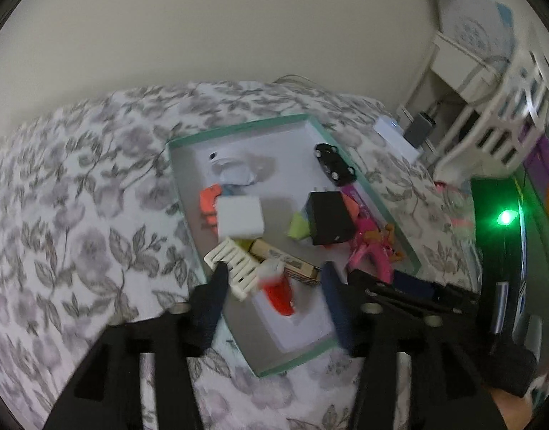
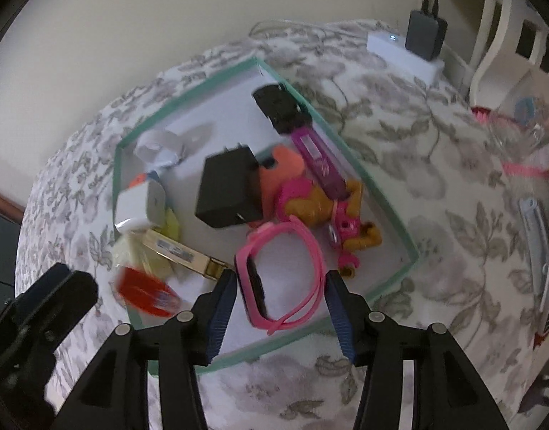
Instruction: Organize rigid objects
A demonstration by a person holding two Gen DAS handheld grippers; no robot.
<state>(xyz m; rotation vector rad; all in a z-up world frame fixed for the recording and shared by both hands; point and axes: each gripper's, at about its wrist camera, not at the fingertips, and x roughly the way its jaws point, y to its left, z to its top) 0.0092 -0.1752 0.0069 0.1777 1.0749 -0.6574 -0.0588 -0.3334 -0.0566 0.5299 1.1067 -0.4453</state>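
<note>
A shallow green-rimmed white box lies on a floral bedspread and holds several objects: a black toy car, black charger, white charger, white slatted piece and a red-and-white item. My left gripper is open above the red item and slatted piece. My right gripper is open with a pink watch between its fingers, over the box's near corner.
A purple stick and orange-pink figure lie in the box. A white power strip with grey adapter sits at the bed's far edge. White furniture stands to the right. The left gripper's body shows at lower left.
</note>
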